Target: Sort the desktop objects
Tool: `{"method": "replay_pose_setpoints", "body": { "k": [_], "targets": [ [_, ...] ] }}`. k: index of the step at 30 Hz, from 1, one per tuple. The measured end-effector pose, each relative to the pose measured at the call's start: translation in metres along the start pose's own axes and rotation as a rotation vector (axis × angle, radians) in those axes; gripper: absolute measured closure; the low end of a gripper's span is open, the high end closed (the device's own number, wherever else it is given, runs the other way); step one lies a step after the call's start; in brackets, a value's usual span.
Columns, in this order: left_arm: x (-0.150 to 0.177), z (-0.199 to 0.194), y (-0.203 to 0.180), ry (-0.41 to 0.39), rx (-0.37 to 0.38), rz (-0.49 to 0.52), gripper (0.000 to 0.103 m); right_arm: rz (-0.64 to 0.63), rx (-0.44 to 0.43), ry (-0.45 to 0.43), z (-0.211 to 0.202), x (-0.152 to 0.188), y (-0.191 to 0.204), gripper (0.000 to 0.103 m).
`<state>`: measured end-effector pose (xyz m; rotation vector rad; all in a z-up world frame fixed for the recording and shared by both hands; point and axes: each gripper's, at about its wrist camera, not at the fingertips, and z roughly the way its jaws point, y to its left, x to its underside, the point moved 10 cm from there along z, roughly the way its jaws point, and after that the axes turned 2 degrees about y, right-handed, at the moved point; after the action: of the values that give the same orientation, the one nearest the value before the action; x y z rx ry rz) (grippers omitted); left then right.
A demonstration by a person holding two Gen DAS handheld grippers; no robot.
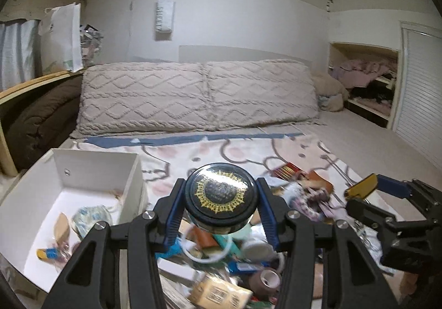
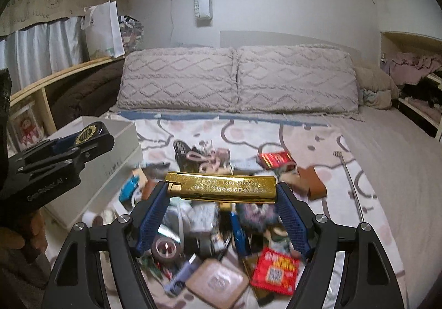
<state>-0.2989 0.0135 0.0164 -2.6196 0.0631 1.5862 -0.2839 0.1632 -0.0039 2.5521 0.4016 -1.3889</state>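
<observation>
1. A round black jar (image 1: 220,194) with a gold sunburst on its lid is held upright in the air above the clutter.
2. A gold rectangular bar (image 2: 221,187) with embossed lettering is held level, crosswise.
3. A white open box (image 1: 83,193) sits left on the bed, holding a few small items.
4. A blurred heap of small objects (image 2: 221,240), possibly tape, packets and cases, lies on the patterned blanket.

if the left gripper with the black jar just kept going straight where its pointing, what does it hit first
Probably the patterned blanket on the bed, then the two knitted pillows behind it. The left gripper carries the black jar above the clutter, right of the white box; depth is unclear.
</observation>
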Motion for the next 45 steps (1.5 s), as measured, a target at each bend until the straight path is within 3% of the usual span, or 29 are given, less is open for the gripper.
{"method": "replay_pose_setpoints", "body": {
  "k": [13, 18, 23, 39, 45],
  "targets": [
    [-0.022, -0.008, 0.083, -0.046, -0.089, -0.094, 0.054, -0.008, -0.091, -0.011, 0.03, -0.043, 0.055, 0.025],
    [-0.015, -0.009, 0.115, -0.032, -0.113, -0.139, 0.054, -0.006, -0.134, 0.015, 0.047, -0.051, 0.083, 0.025],
    [-0.008, -0.014, 0.143, -0.031, -0.186, -0.157, 0.054, -0.021, -0.144, 0.031, 0.059, -0.056, 0.108, 0.025],
    [0.015, -0.028, 0.226, -0.014, -0.326, -0.224, 0.054, -0.153, -0.2, 0.078, 0.089, -0.061, 0.202, 0.025],
    [0.03, -0.028, 0.253, 0.016, -0.36, -0.259, 0.054, -0.186, -0.252, 0.142, 0.106, -0.056, 0.239, 0.025]
  ]
}}
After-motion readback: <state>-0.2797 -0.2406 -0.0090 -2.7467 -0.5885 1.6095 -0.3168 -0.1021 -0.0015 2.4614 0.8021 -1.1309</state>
